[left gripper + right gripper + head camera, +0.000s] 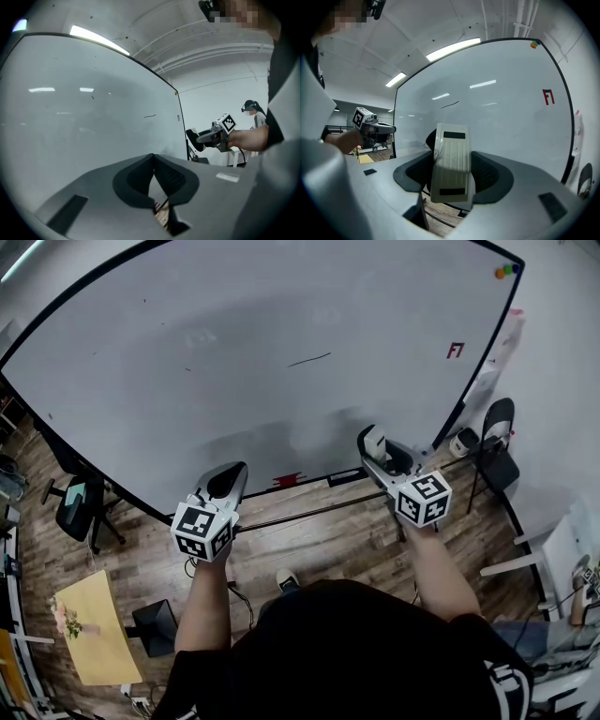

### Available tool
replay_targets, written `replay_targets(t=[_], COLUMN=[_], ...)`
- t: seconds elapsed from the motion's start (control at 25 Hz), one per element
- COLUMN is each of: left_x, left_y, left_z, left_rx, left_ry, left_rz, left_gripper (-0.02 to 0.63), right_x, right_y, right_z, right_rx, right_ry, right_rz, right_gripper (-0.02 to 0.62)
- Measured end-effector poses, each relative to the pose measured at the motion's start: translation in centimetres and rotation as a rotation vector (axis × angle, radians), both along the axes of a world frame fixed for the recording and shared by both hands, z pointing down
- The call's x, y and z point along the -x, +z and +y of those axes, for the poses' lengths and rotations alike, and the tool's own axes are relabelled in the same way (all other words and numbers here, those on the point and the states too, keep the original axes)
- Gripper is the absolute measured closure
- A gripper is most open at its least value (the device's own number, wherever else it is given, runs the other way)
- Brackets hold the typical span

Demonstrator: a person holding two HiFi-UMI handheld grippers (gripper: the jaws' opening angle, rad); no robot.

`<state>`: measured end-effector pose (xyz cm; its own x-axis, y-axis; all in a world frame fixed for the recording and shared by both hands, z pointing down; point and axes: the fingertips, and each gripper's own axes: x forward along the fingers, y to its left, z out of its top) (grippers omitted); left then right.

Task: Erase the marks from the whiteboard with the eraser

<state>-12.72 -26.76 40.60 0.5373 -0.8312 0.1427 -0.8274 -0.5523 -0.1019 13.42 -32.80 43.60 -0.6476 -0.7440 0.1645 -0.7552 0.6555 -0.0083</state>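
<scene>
The whiteboard [234, 343] fills the space ahead. It carries a short black stroke [309, 359], a red mark [456, 351] at its right and a few tiny specks. My right gripper [379, 446] is low near the board's bottom edge, shut on the white eraser [373, 440]. The right gripper view has the eraser [451, 161] upright between the jaws, with the black stroke [450, 105] and the red mark [548, 96] beyond. My left gripper [228, 482] hangs lower left, shut and empty, its jaws [153, 161] meeting. Neither gripper touches the board.
Coloured magnets [506, 271] sit at the board's top right corner. The tray under the board holds a red item [286, 480]. Chairs stand at right [495, 442] and left [80, 502]. A small wooden table [94, 629] is lower left. Another person [255, 112] stands beyond.
</scene>
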Motion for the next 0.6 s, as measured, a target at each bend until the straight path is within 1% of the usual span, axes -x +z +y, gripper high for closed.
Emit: replay_targets(t=[0.6], left_x=[-0.2], left_y=[0.4], left_z=[-2.2], left_rx=[0.003], left_ry=[0.015], left_rz=[-0.015], left_gripper=[0.595], right_x=[-0.3], right_y=[0.3], right_z=[-2.0], right_rx=[0.006], right_ry=[0.006], right_rz=[0.005], right_gripper=[0.347])
